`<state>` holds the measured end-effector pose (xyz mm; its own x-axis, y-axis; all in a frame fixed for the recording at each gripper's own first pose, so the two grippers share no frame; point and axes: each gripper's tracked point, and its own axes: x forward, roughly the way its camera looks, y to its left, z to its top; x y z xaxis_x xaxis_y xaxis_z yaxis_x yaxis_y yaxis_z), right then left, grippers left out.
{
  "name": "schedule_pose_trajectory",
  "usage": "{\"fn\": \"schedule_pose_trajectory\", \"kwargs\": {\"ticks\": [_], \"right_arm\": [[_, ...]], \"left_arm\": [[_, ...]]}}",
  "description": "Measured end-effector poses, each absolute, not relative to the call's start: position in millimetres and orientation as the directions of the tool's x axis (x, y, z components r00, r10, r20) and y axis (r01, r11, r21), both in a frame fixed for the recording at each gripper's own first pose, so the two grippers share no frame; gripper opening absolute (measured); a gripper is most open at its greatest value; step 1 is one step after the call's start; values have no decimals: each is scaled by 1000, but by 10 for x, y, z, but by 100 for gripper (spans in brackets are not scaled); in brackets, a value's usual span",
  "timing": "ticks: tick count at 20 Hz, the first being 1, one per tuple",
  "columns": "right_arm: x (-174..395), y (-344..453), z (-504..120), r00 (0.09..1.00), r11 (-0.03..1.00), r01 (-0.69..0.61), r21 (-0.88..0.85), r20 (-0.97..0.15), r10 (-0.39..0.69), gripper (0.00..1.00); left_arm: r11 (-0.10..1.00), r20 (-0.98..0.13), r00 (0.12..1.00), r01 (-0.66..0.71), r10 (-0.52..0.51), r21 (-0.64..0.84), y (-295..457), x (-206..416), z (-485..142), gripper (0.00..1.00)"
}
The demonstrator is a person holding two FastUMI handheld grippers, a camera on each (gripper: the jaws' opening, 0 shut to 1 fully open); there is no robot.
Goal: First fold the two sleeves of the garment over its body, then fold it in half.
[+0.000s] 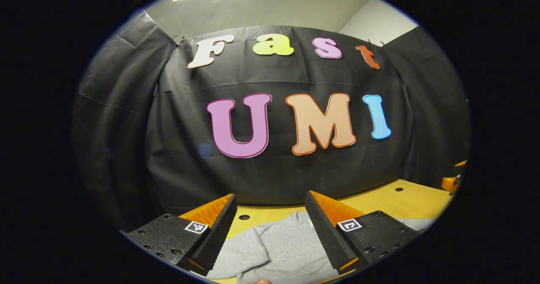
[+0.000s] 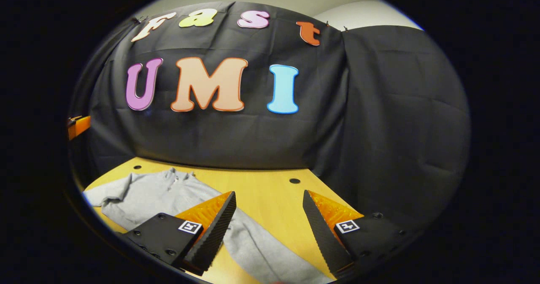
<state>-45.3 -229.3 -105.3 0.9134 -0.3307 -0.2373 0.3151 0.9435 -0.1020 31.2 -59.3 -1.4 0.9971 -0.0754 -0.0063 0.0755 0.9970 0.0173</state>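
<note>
Both fingers of the left gripper [image 1: 270,229] stand wide apart above a grey garment [image 1: 278,246] spread flat on the wooden table [image 1: 405,199], gripping nothing. From the right gripper view, the right gripper [image 2: 268,229] is likewise spread wide and empty, with the garment [image 2: 160,191] lying to its left and one sleeve [image 2: 261,246] running out between its fingers across the table [image 2: 270,191]

Bare table [image 2: 270,191] flanks the garment [image 2: 147,195] (booth cloth [image 2: 379,128] walls the far edge).
</note>
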Motion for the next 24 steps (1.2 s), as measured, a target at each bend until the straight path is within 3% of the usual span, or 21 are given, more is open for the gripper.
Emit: {"fn": "schedule_pose_trajectory", "kwargs": {"ticks": [2, 13, 24], "right_arm": [[-605, -2464, -1255, 890, 935, 337, -114, -285, -356, 99], [-1465, -2949, -2406, 742, 919, 344, -194, -543, -393, 99], [-1957, -2844, -3159, 617, 959, 267, -96, -747, -247, 100]], "left_arm": [[996, -4, 996, 92, -92, 15, -682, 329, 7, 95], [989, -9, 989, 148, -147, 26, -1014, 374, 5, 95], [987, -27, 987, 159, -158, 40, -1328, 364, -42, 95]]}}
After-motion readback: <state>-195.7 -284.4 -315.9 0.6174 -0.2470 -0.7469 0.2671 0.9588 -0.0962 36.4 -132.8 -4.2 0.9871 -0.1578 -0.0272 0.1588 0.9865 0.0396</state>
